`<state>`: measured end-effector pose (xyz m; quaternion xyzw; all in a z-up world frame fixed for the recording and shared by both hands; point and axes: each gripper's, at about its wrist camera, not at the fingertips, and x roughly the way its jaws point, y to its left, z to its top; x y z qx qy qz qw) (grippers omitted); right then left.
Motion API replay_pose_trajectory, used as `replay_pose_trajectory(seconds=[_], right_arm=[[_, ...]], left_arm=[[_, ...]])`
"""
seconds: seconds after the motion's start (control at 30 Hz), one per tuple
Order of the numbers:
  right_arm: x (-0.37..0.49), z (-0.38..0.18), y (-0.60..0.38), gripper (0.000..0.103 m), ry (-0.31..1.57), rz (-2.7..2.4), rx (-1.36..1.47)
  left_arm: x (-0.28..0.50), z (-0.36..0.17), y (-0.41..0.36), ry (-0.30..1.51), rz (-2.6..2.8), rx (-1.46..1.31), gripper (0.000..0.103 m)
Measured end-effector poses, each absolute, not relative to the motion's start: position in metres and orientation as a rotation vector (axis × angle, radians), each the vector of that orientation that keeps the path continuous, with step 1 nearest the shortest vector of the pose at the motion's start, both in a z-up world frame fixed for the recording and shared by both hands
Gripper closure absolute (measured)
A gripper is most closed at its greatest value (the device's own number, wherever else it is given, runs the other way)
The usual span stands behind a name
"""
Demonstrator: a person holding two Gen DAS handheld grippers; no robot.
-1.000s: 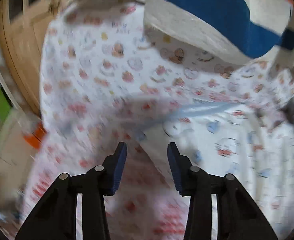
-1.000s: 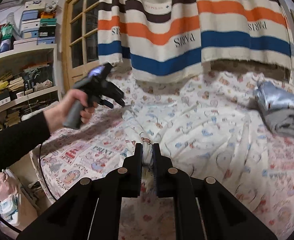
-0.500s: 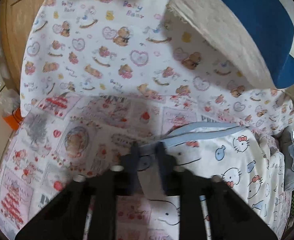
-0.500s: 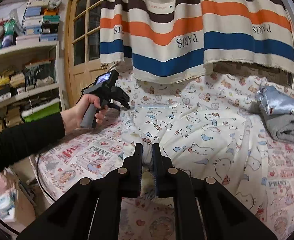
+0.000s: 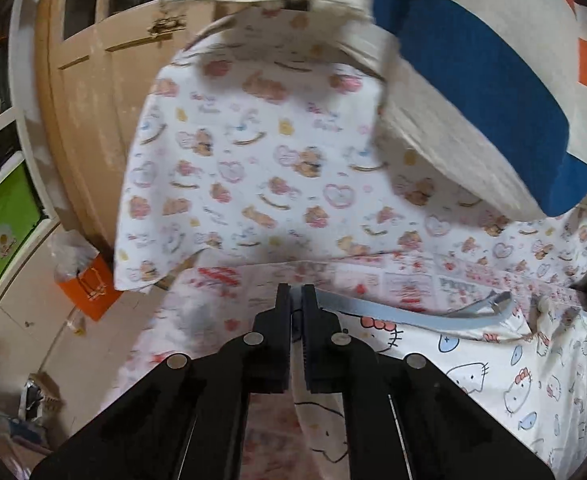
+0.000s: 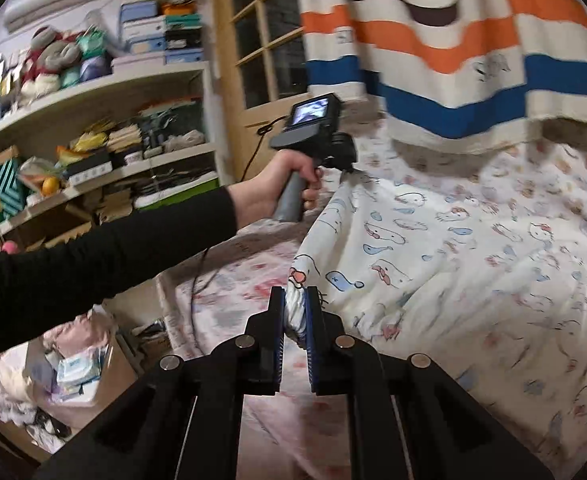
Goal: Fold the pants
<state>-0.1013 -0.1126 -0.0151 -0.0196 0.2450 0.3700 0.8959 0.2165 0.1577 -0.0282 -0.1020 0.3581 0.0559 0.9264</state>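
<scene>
The pants are white with a cartoon cat and whale print and a pale blue waistband. They lie spread over the patterned bed. My left gripper is shut on the waistband's corner. In the right wrist view a hand holds that left gripper at the far edge of the pants, lifting the cloth there. My right gripper is shut on a bunched fold of the pants at their near edge, raised off the bed.
A striped curtain hangs over the bed's far side. A wooden door and shelves full of boxes stand to the left. Bags and clutter lie on the floor by the bed. An orange box sits by the door.
My left gripper closed on the waistband corner and then pulled it up and back. Both grippers swung left with the pants stretched between them; the right stayed shut on its fold.
</scene>
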Motion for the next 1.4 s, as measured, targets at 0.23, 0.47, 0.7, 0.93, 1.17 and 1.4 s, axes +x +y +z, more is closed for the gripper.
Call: replay_pose_trajectory(seconds=[0.23,0.47,0.7,0.93,1.17,1.4], right_arm=[[-0.127,-0.014,-0.072,0.094,0.496,0.851,-0.087],[-0.120,-0.009,-0.093,0.094,0.437,0.660,-0.049],[-0.123,-0.008,-0.138,0.094,0.367,0.419,-0.025],[-0.140,-0.021,-0.182,0.094,0.400,0.280,-0.032],[-0.166,-0.025,-0.230,0.094,0.405,0.144,-0.005],[-0.184,-0.029,-0.241,0.094,0.407,0.114,-0.020]], left_arm=[[0.196,-0.034,0.195,0.753,0.135,-0.252,0.099],[0.183,-0.009,0.198,0.716,0.020,-0.294,0.099],[0.192,0.052,0.121,0.602,-0.062,-0.192,0.099],[0.232,0.084,0.010,0.583,-0.221,-0.147,0.099],[0.245,0.071,-0.129,0.616,-0.424,-0.084,0.099],[0.235,0.065,-0.246,0.651,-0.555,-0.007,0.099]])
